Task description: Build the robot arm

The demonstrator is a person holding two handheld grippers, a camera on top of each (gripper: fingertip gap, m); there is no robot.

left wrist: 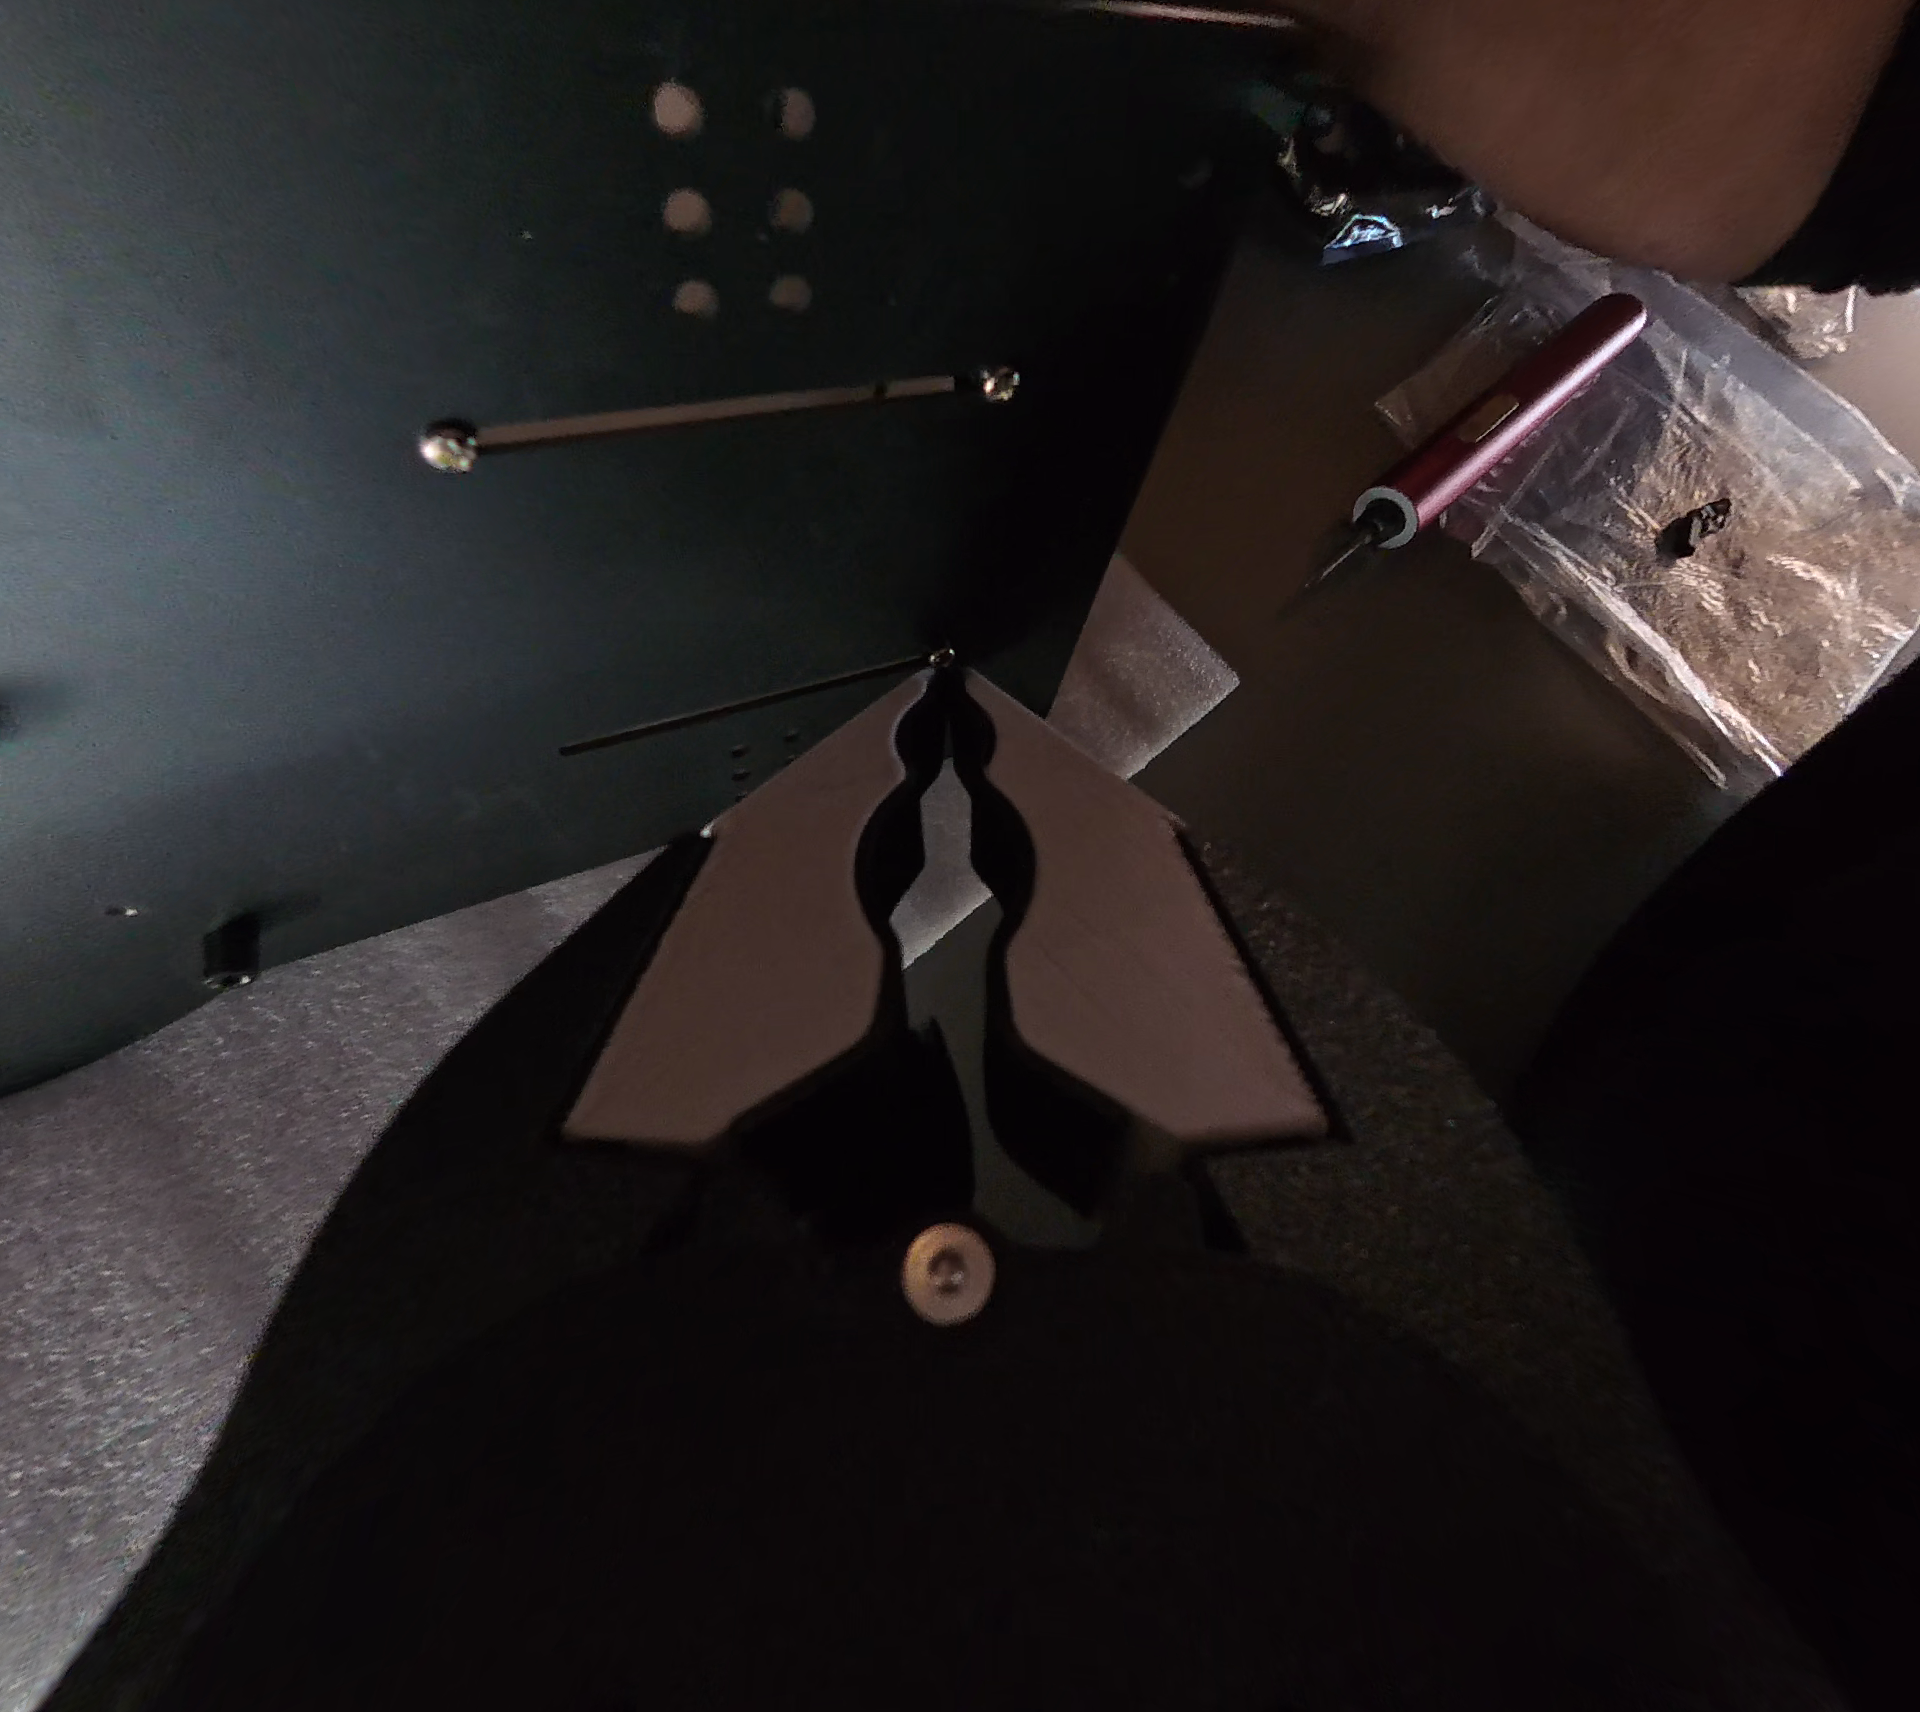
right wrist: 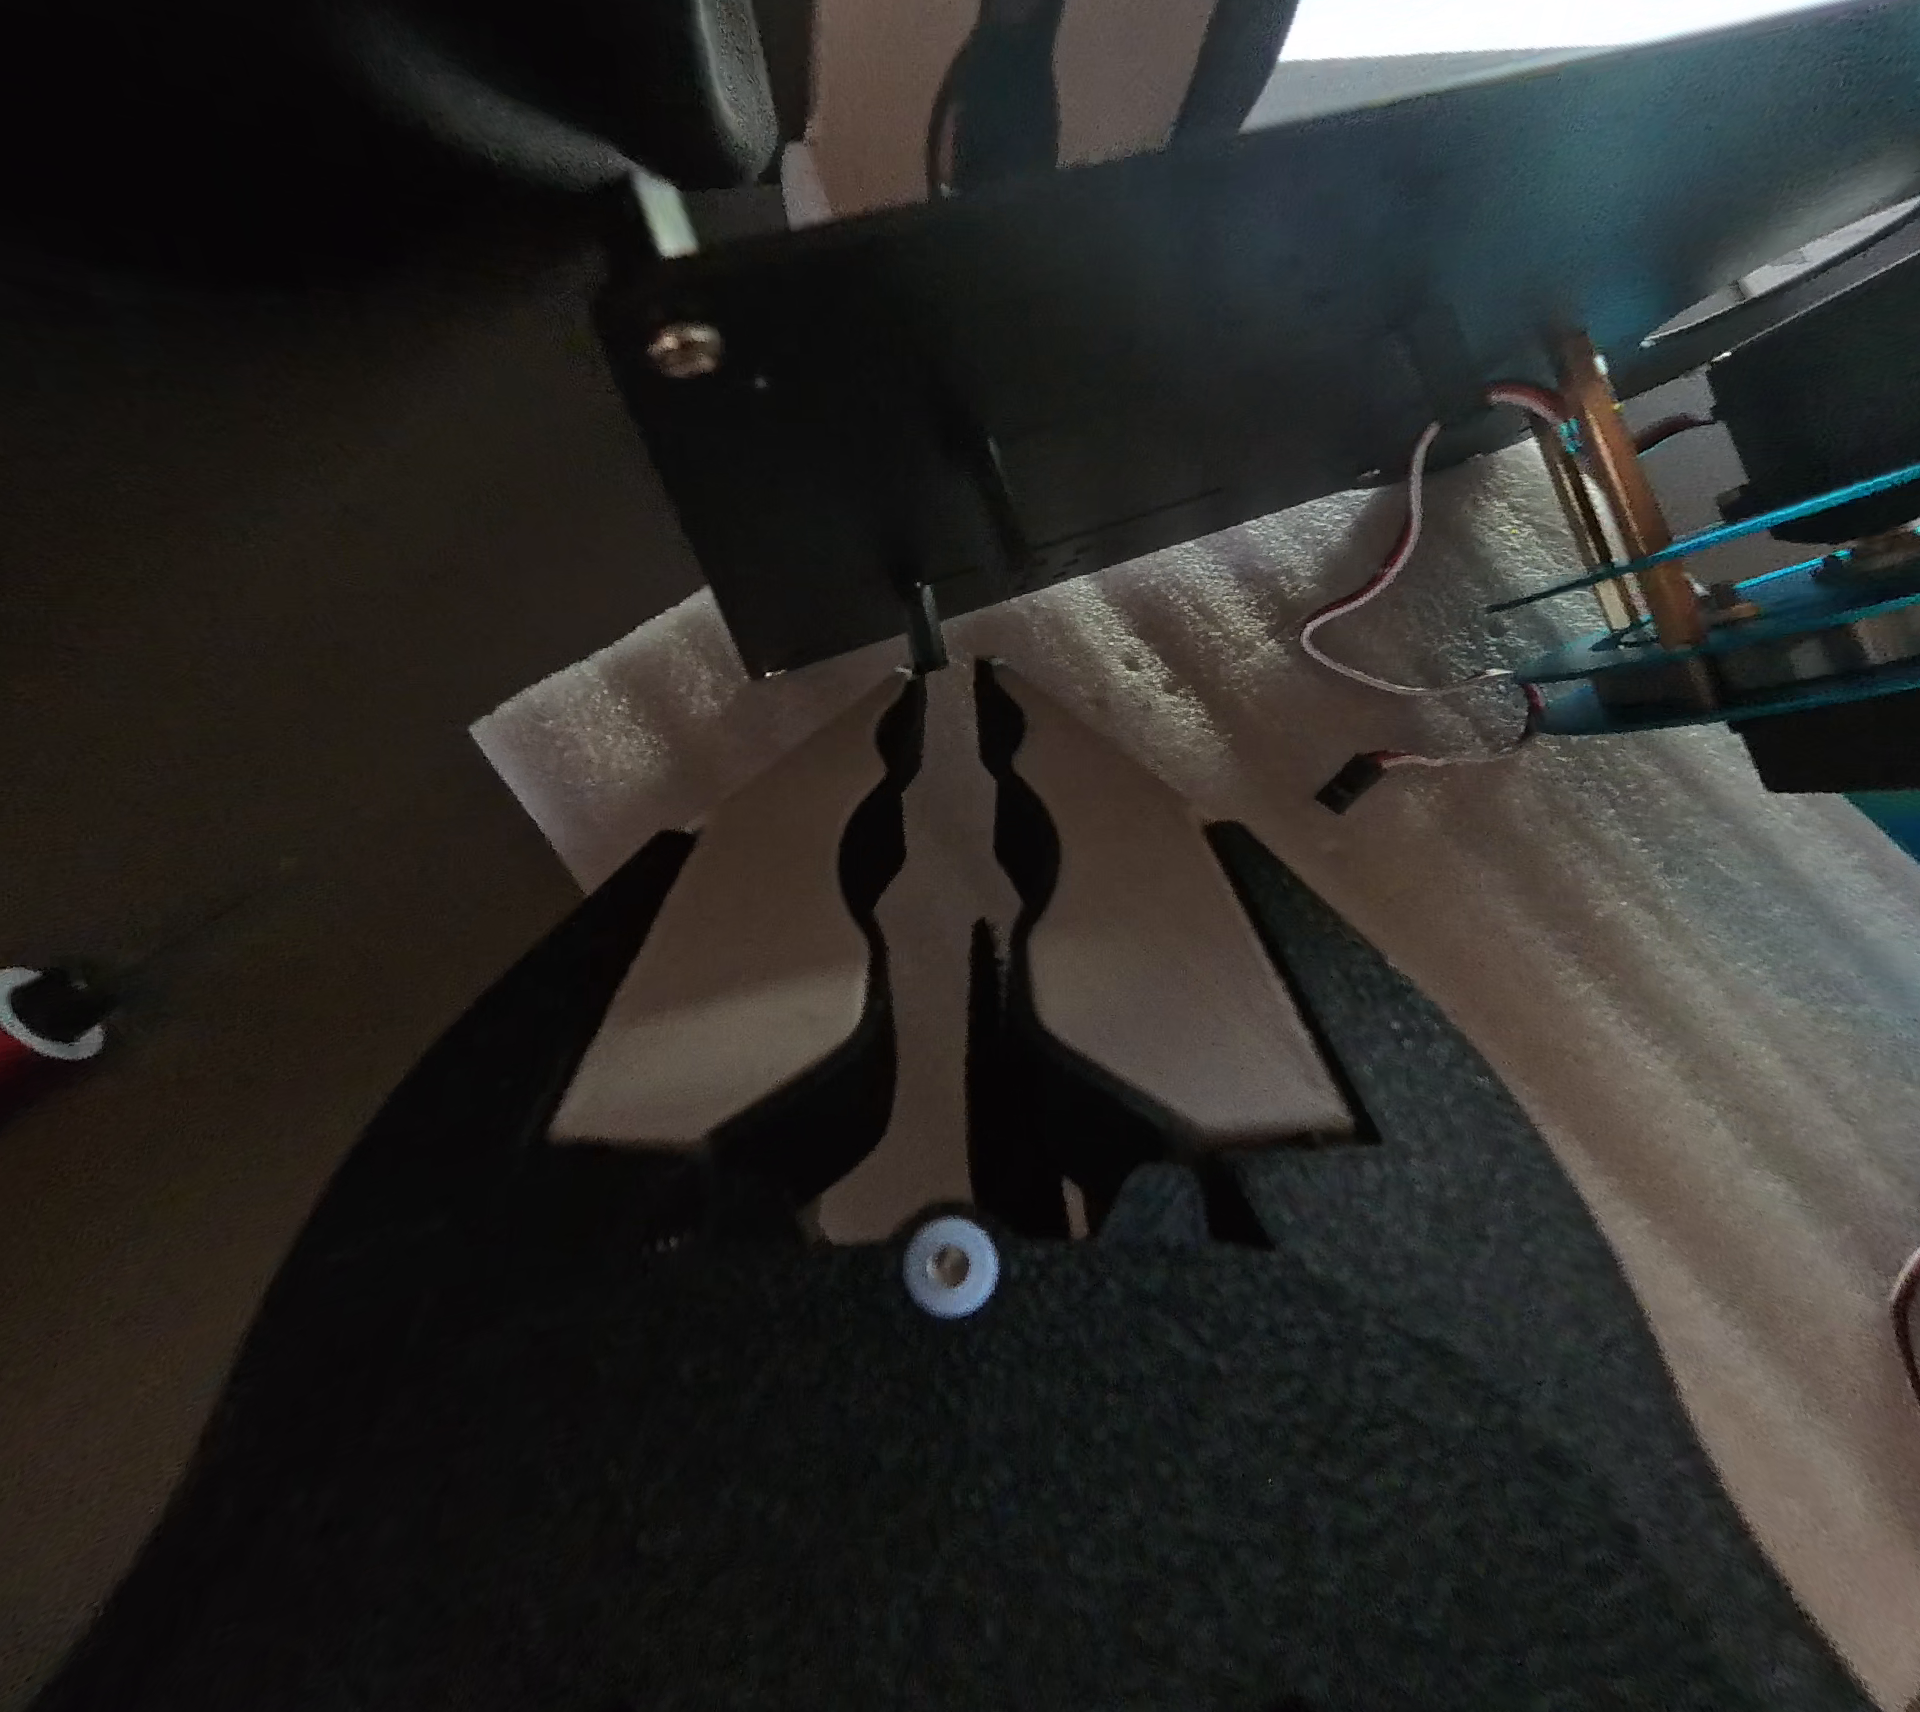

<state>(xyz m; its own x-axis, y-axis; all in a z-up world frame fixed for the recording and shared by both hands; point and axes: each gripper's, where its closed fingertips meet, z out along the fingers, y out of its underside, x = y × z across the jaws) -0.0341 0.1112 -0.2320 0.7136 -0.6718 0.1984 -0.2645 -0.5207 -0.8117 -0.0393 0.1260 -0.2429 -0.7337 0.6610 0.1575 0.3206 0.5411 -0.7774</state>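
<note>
My left claw [left wrist: 948, 675] pinches a tiny screw [left wrist: 941, 656] at the slotted black metal plate [left wrist: 520, 571]; my right claw [right wrist: 940, 675], slightly apart, brackets the small black standoff [right wrist: 925, 632] beneath; not yet joined, I judge.

- Black metal plate [left wrist: 520, 208] showing round holes in two columns.
- Maroon screwdriver [left wrist: 1496, 436] carrying a grey collar.
- White foam sheet [right wrist: 1299, 623] looking ribbed.
- Red-and-white wires [right wrist: 1382, 582] trailing beside blue parts [right wrist: 1662, 686].

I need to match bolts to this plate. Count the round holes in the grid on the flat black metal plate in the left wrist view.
6 round holes in the flat black metal plate, two columns of three: top, middle, bottom. None seem hidden.
</note>
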